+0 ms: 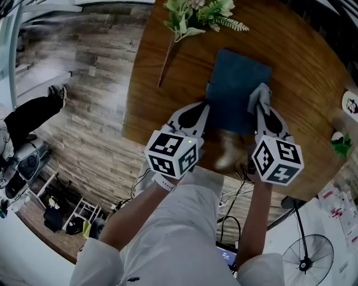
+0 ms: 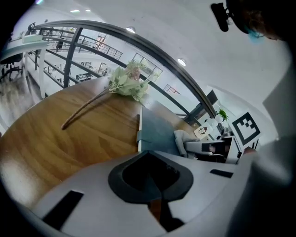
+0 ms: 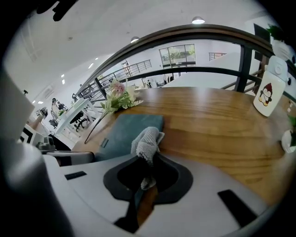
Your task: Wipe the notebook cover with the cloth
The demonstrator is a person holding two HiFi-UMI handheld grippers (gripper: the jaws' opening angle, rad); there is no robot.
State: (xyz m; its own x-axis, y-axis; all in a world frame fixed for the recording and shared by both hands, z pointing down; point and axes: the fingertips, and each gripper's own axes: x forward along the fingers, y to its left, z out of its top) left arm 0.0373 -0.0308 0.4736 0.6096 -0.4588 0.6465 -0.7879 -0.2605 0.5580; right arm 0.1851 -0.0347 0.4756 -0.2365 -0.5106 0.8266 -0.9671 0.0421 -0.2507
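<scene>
A dark teal notebook (image 1: 238, 89) lies flat on the round wooden table (image 1: 302, 61). My right gripper (image 1: 260, 106) is shut on a grey knitted cloth (image 1: 260, 96), which bunches up out of the jaws over the notebook's near right part. The right gripper view shows the cloth (image 3: 147, 142) standing up from the jaws, with the notebook (image 3: 125, 129) behind it. My left gripper (image 1: 206, 107) is shut with nothing in it. Its tip sits at the notebook's near left edge (image 2: 157, 132), close to the clasp (image 2: 138, 135); whether it touches is unclear.
An artificial flower sprig (image 1: 196, 17) lies beyond the notebook at the table's far side. A white penguin-print cup (image 3: 268, 88) and a small green plant (image 1: 340, 145) stand at the right. The table edge runs just under my grippers. A floor fan (image 1: 307, 260) stands below.
</scene>
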